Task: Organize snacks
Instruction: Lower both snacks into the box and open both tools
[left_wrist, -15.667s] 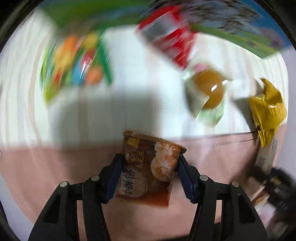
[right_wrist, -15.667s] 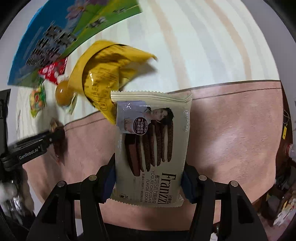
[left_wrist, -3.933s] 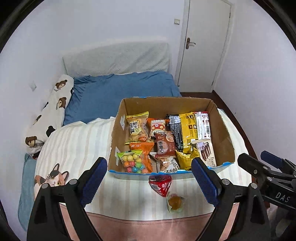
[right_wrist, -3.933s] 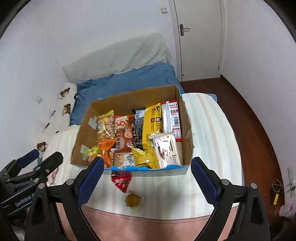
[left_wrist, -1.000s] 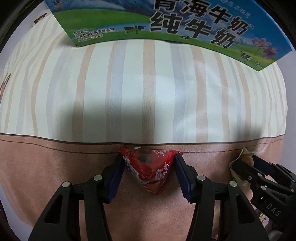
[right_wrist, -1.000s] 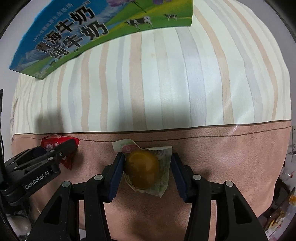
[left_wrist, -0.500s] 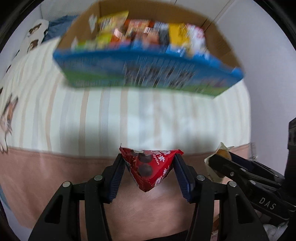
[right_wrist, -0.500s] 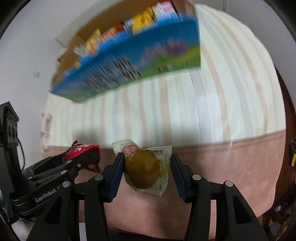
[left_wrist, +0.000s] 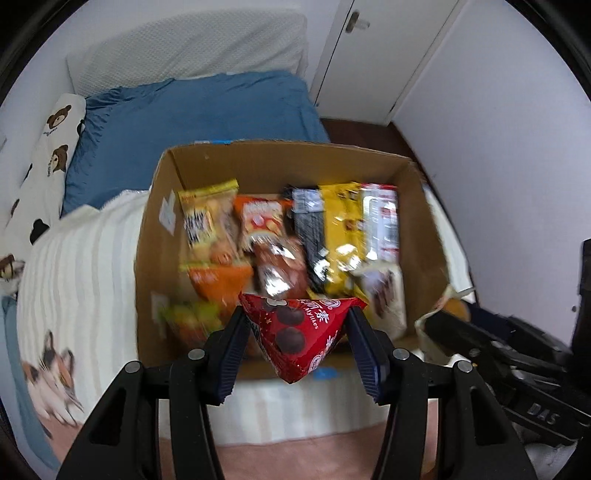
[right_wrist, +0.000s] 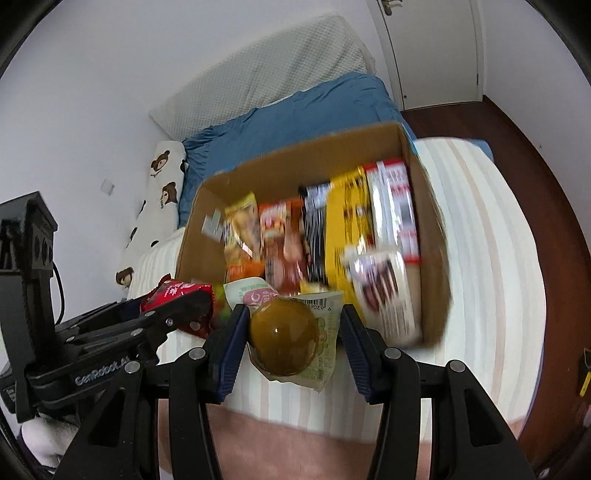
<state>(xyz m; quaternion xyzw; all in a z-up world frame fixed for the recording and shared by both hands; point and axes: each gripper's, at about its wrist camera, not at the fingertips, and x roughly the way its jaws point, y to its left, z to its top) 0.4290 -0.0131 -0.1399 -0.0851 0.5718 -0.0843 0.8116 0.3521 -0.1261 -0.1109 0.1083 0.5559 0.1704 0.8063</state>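
Note:
My left gripper (left_wrist: 300, 345) is shut on a red triangular snack packet (left_wrist: 299, 338) and holds it in the air before the near wall of an open cardboard box (left_wrist: 155, 240). The box holds several upright snack packs, blurred by motion. My right gripper (right_wrist: 291, 343) is shut on a clear-wrapped brown jelly cup (right_wrist: 283, 341), also raised near the box's front edge (right_wrist: 437, 295). The left gripper with the red packet (right_wrist: 177, 295) shows at the left of the right wrist view. The right gripper with the jelly cup (left_wrist: 448, 308) shows at the right of the left wrist view.
The box stands on a striped blanket (left_wrist: 74, 280) with a cat print, over a pink bed cover (right_wrist: 280, 443). Behind lie a blue sheet (left_wrist: 192, 110), a bear-print pillow (left_wrist: 48, 147), white walls and a door (left_wrist: 373, 48). Wooden floor (right_wrist: 535, 155) lies to the right.
Both grippers have risen from low over the bed cover to a view down into the open box, each still holding its snack. The box's contents have come into view.

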